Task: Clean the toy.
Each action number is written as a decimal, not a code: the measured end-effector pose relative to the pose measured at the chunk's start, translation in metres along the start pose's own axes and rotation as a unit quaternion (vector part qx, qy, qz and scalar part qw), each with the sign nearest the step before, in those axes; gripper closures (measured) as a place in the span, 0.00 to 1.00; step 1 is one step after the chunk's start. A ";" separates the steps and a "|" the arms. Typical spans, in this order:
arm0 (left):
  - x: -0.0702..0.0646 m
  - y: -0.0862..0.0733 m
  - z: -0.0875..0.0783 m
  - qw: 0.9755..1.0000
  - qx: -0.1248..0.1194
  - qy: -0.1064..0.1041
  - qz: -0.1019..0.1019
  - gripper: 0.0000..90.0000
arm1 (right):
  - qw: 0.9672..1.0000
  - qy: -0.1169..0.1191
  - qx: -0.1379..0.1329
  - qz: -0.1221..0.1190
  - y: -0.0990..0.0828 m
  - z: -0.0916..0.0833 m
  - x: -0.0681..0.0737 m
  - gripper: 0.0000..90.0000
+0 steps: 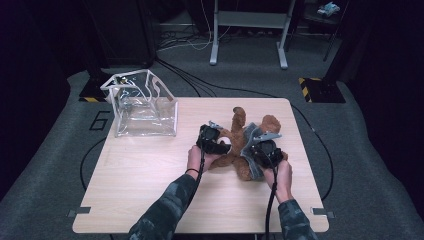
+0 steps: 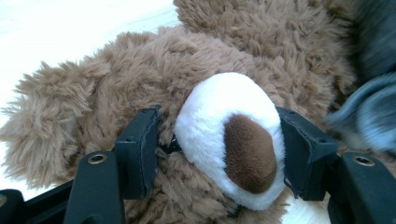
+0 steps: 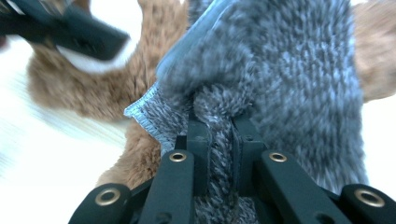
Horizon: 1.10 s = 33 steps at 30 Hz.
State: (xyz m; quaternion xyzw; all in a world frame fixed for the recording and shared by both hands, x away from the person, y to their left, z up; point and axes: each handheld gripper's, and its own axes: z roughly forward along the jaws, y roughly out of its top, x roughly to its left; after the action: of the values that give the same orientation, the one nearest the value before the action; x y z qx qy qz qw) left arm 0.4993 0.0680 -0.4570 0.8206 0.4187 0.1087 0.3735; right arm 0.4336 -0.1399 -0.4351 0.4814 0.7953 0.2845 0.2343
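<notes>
Both tongs low over teddy bear [image 1: 240, 145]

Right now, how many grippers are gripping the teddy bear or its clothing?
2. The left gripper has its fingers around the teddy bear's white muzzle; the right gripper pinches the bear's grey knitted garment.

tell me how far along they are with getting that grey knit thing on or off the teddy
Midway, direction unclear. Done: both grips are set. In hand: the left gripper clamps the teddy bear by its white snout, pinning it on the table; the right gripper is shut on a fold of the grey knit garment, which lies around the body. Left: working the garment fully on or off. The clear bag stands untouched.
</notes>
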 end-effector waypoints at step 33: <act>0.002 -0.001 0.001 1.000 -0.005 -0.004 -0.007 0.40 | 0.997 0.053 0.056 0.033 0.005 0.032 0.026 0.89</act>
State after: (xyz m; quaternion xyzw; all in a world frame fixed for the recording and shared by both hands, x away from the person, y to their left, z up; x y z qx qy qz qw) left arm 0.5007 0.0696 -0.4580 0.8162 0.4224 0.1049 0.3800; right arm 0.4465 -0.1074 -0.4575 0.5037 0.8050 0.2721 0.1554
